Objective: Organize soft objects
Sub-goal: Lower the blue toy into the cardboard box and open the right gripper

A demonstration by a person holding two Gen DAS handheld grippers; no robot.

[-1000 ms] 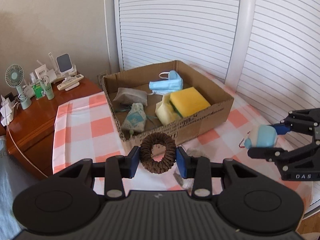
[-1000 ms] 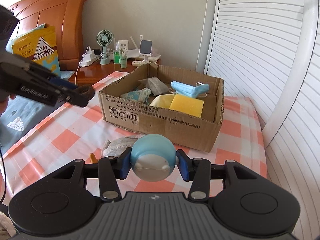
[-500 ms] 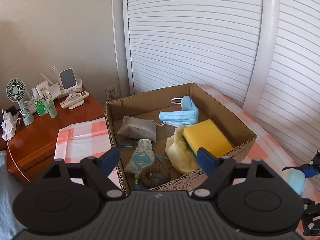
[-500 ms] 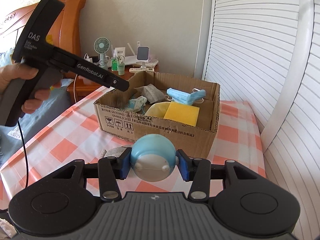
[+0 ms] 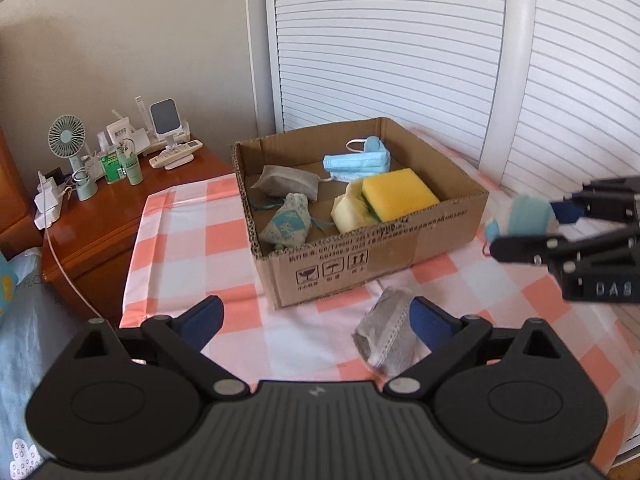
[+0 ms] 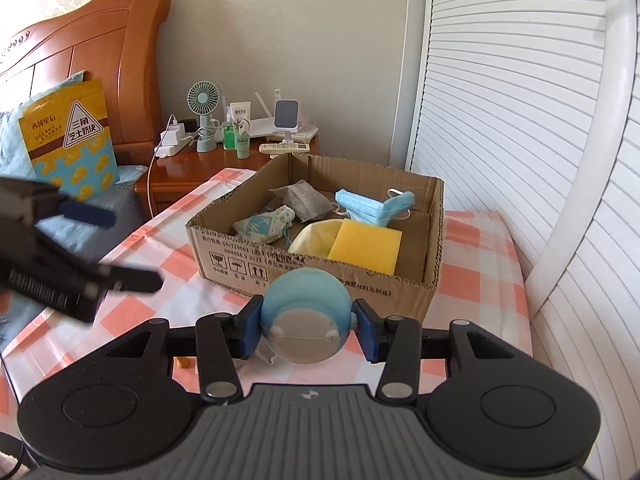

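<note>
One cardboard box (image 5: 360, 258) on checked cloth. Inside box: one yellow sponge (image 5: 398, 194), one pale yellow cloth (image 5: 348, 212), blue face masks (image 5: 358, 162), folded bundle, exact count unclear, one grey pouch (image 5: 288, 180), one patterned sachet (image 5: 286, 222). Outside box: one grey pouch (image 5: 386, 334) on cloth, one blue round toy (image 6: 306, 316). Two grippers: left gripper (image 5: 316, 316), right gripper (image 6: 306, 330). On nightstand: one small fan (image 5: 68, 142), two green bottles (image 5: 120, 164), one remote (image 5: 176, 156).

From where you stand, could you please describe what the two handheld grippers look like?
Both are matte black plastic. The left gripper and right gripper each carry blue-padded fingers on linkage arms with silver pivot screws, round side discs and a ribbed centre. White "DAS" lettering marks the right one's side.
</note>
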